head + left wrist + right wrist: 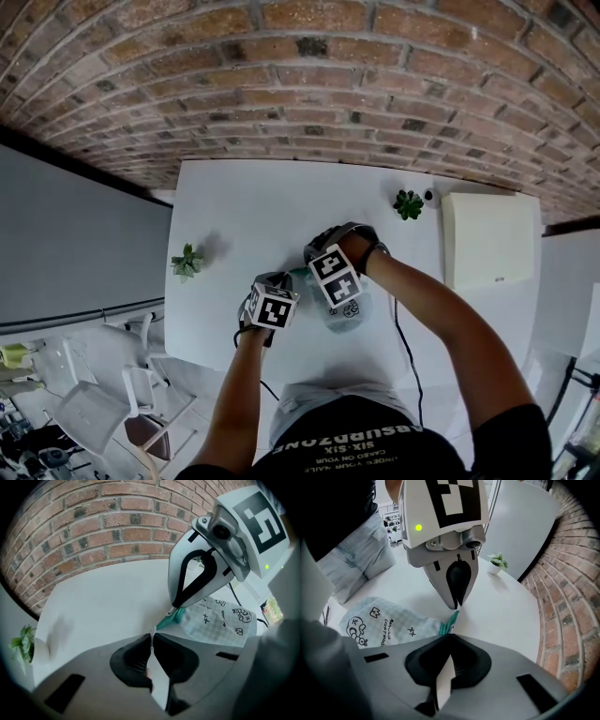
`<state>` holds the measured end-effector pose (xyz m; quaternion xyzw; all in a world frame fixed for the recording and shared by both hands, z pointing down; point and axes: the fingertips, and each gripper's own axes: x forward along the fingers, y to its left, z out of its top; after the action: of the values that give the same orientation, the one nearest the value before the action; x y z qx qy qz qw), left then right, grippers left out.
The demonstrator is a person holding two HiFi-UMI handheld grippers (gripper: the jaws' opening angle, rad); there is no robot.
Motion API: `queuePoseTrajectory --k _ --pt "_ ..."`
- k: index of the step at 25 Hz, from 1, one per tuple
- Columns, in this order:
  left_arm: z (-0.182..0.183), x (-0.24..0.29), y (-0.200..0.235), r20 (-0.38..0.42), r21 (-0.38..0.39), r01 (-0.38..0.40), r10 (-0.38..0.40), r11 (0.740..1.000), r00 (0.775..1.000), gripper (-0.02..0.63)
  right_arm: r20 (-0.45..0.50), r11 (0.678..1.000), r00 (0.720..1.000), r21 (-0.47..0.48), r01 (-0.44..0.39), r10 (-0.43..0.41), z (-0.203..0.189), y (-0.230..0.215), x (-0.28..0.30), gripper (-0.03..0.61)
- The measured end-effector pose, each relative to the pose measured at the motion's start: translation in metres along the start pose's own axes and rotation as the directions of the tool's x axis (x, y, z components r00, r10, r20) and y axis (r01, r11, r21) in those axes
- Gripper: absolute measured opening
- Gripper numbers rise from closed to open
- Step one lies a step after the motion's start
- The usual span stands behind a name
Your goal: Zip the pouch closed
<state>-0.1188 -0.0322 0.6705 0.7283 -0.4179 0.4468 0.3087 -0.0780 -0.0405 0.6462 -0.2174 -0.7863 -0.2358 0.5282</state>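
A pale checked pouch [351, 315] with black doodles lies on the white table [244, 206], its teal zipper end [169, 618] pointing left. My left gripper [151, 635] is shut on a small white tab at the tip of that zipper end. My right gripper [449, 635] is shut on the teal zipper end [450, 622] at the pouch's corner. The two pairs of jaws stand tip to tip, a finger's width apart, both pointing steeply down. In the left gripper view the pouch [220, 620] lies behind the right gripper's tips. Whether the zip is closed is hidden.
Two small potted plants stand on the table, one at the left edge [187, 262] and one at the back right [408, 203]. A cream box [487, 239] sits at the right. A brick wall [309, 84] runs behind the table. A black cable [401, 342] trails toward the person.
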Motion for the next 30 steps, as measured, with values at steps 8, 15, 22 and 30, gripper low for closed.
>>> queuePoseTrajectory --k 8,15,22,30 --pt "0.0 0.0 0.0 0.004 0.006 -0.002 0.002 1.0 1.0 0.025 -0.026 1.0 1.0 -0.019 0.001 -0.002 -0.001 -0.001 0.001 -0.002" --pt "0.0 0.0 0.0 0.005 0.008 -0.009 0.009 1.0 1.0 0.025 -0.048 1.0 0.999 -0.02 0.0 -0.001 -0.012 -0.001 -0.001 -0.003" --pt "0.0 -0.001 0.0 0.005 0.008 -0.014 0.014 1.0 1.0 0.025 -0.049 1.0 0.999 0.0 0.001 -0.001 -0.018 0.003 -0.004 -0.003" --pt "0.001 -0.001 0.0 0.007 0.001 -0.02 0.02 1.0 1.0 0.025 -0.046 1.0 0.999 0.02 0.006 -0.005 -0.021 0.003 -0.005 -0.003"
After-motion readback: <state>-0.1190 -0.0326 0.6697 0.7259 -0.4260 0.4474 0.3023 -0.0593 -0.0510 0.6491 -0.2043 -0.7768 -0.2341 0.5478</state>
